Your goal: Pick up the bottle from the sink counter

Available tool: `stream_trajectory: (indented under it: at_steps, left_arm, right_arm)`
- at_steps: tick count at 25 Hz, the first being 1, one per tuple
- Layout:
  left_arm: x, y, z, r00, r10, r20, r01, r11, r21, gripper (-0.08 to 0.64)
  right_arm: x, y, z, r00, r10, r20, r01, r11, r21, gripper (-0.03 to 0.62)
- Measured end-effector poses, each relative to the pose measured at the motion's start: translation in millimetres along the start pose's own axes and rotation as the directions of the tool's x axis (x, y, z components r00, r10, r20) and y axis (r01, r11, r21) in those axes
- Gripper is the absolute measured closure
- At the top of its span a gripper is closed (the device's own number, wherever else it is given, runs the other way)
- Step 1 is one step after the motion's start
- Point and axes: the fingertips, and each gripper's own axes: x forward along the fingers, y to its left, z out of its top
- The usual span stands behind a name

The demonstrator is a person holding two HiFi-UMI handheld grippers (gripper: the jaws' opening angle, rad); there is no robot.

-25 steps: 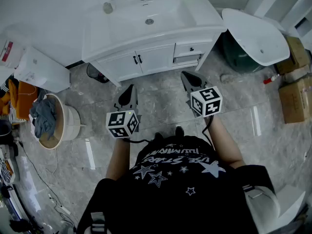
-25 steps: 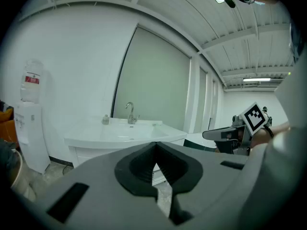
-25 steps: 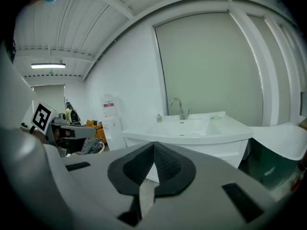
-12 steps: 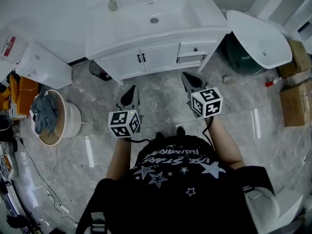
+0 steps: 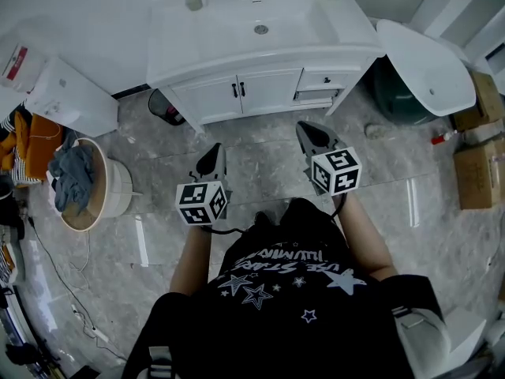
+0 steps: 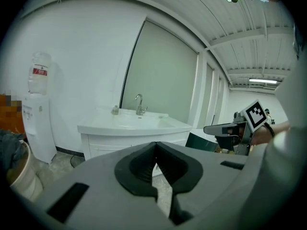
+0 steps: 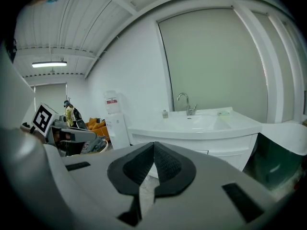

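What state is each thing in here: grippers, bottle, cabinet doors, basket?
Left gripper: shut, empty.
Right gripper: shut, empty.
Bottle: upright at the back left of the counter, untouched.
Cabinet doors: shut.
Basket: upright, cloth inside.

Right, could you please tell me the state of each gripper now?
Left gripper: closed, holding nothing.
Right gripper: closed, holding nothing.
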Motion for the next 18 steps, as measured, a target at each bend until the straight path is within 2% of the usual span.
stream_trajectory:
  at_steps: [10, 18]
  left_arm:
    - [29, 22, 2, 0.999, 0.034, -0.022, -0.034, 0.999, -0.014, 0.552]
    - [100, 47, 37, 0.996, 0.092, -0.015, -0.092, 0.996, -0.004, 0.552]
  right_arm:
    - [48, -10, 13, 0.999, 0.021, 0.027, -0.020, 0.999, -0.025, 0.586]
    - [128, -64, 44, 0.999, 0.048, 0.023, -0.048, 0.999, 0.000, 0.586]
